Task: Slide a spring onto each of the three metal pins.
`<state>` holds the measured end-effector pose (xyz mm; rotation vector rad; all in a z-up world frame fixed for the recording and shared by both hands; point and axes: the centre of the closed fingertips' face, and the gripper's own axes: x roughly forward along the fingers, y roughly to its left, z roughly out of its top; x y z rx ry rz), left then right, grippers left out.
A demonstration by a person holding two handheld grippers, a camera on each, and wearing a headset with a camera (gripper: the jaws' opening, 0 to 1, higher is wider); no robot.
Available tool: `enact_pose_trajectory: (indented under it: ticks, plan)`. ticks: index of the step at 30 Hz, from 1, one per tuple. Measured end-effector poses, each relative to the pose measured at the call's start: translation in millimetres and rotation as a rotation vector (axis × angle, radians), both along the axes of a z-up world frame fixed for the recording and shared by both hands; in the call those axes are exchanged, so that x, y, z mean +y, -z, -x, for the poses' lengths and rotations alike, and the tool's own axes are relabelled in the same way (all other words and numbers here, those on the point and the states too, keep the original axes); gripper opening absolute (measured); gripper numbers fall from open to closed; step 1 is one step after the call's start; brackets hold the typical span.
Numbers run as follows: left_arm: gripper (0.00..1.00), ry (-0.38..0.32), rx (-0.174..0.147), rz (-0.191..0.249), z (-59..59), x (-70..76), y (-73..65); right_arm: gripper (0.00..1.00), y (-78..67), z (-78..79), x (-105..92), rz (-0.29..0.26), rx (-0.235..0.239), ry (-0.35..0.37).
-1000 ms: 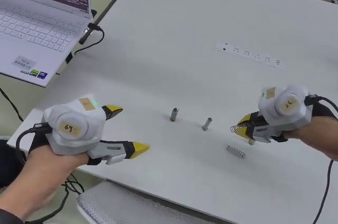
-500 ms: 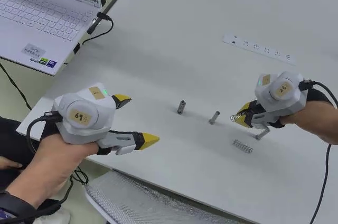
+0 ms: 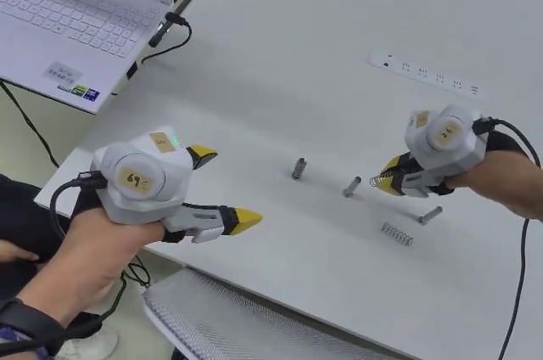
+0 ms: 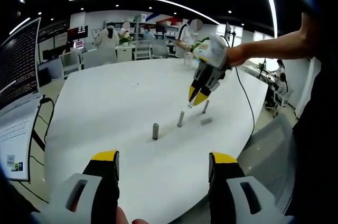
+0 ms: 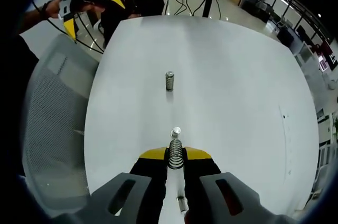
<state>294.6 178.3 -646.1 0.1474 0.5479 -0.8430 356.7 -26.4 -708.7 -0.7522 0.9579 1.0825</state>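
Note:
My right gripper [image 3: 386,182] is shut on a small spring [image 5: 175,153], held level with its free end just short of a bare upright metal pin [image 5: 175,131] [image 3: 352,187]. Farther left stands a pin that wears a spring [image 3: 299,168] [image 5: 169,80]. A third pin [image 3: 430,216] rests on the table behind the right gripper, and a loose spring [image 3: 397,234] lies near it. My left gripper [image 3: 225,188] hovers open at the table's near left edge, with nothing between its yellow-tipped fingers [image 4: 105,156]. From the left gripper view, the right gripper [image 4: 198,96] hangs over the pins.
A white laptop [image 3: 76,20] with a cable sits at the far left of the white table [image 3: 280,63]. A white power strip [image 3: 428,76] lies at the back right. A mesh chair [image 3: 229,326] stands below the table's near edge. People stand far off in the room.
My right gripper has carried the spring leftward, up to the bare pin, uncovering the third pin behind it. The left gripper stays open and in place. The head camera has shifted.

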Motion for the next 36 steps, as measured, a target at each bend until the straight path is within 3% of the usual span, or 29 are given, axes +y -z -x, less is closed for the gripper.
enact_pose_trajectory:
  ticks: [11, 36]
  plan:
    - [0.65, -0.005, 0.003, 0.002, -1.9, 2.2, 1.3, 0.09, 5.9, -9.3, 4.3, 0.006, 0.008, -0.024]
    - [0.65, -0.01, 0.021, 0.006, -2.2, 3.3, 2.0, 0.09, 17.9, -8.9, 17.8, 0.055, 0.033, -0.08]
